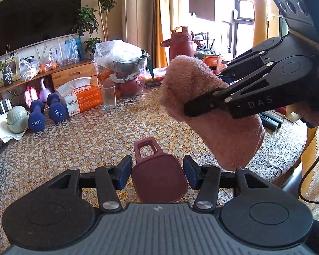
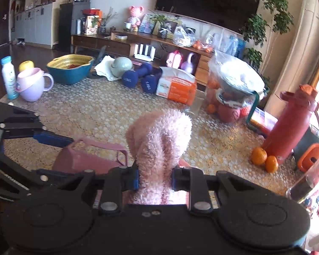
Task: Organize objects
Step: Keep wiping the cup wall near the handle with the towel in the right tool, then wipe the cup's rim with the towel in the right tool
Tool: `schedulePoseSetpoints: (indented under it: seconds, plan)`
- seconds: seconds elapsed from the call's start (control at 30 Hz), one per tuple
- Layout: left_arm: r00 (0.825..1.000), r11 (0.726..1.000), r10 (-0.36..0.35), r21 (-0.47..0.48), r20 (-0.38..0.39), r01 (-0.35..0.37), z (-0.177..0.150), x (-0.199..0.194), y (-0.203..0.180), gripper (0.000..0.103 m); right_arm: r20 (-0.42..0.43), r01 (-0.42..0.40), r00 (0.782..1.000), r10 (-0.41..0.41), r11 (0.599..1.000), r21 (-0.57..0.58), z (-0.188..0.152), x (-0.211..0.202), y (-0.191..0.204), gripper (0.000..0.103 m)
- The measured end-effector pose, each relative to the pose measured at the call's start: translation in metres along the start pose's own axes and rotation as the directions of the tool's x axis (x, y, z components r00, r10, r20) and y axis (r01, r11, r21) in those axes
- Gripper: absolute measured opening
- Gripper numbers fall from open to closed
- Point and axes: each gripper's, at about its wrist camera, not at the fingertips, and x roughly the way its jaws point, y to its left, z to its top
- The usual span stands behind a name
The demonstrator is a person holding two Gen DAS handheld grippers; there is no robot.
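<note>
Gripping a fluffy pink towel (image 2: 159,146) above the patterned table (image 1: 85,144), the right gripper (image 2: 155,179) has its jaws clenched on it, while the left gripper (image 1: 157,169) pinches a maroon cup (image 1: 158,180) between its pads, just beside the towel.

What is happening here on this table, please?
A person works with two handheld grippers over a patterned table. The right gripper is shut on a fluffy pink towel, held up in the air. The left gripper holds a dark pink box with a loop handle, low over the table.
</note>
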Motion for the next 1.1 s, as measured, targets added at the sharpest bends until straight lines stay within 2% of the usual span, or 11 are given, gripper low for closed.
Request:
schedulePoseSetpoints:
  seconds: [0.13,0.2,0.37,0.83,1.0,1.1]
  plan:
    - [1.000,1.000,-0.002,0.022,-0.009,0.002,0.004,0.002,0.001,0.051,0.027,-0.092,0.995,0.094,0.993,-0.078,0.015,-0.004,0.028,0.024]
    - [1.000,0.999,0.001,0.033,-0.017,0.000,0.006,0.006,0.001,0.046,0.033,-0.125,0.991,0.129,0.987,-0.104,0.021,-0.004,0.036,0.024]
    - [1.000,1.000,-0.005,0.019,-0.016,0.005,0.008,0.010,0.006,0.046,0.004,-0.155,0.988,0.157,0.979,-0.135,0.030,0.011,0.046,0.024]
    - [1.000,1.000,0.000,0.023,0.015,0.000,0.002,0.011,0.004,0.046,-0.072,-0.251,0.966,0.250,0.968,0.000,0.016,0.048,0.023,0.025]
    - [1.000,1.000,-0.001,0.028,0.019,0.000,0.001,0.010,0.005,0.046,-0.083,-0.240,0.966,0.244,0.969,0.057,0.011,0.059,0.014,0.025]
    - [1.000,1.000,-0.002,0.026,0.019,0.001,0.001,0.010,0.005,0.046,-0.088,-0.244,0.963,0.256,0.961,0.130,0.007,0.066,0.005,0.024]
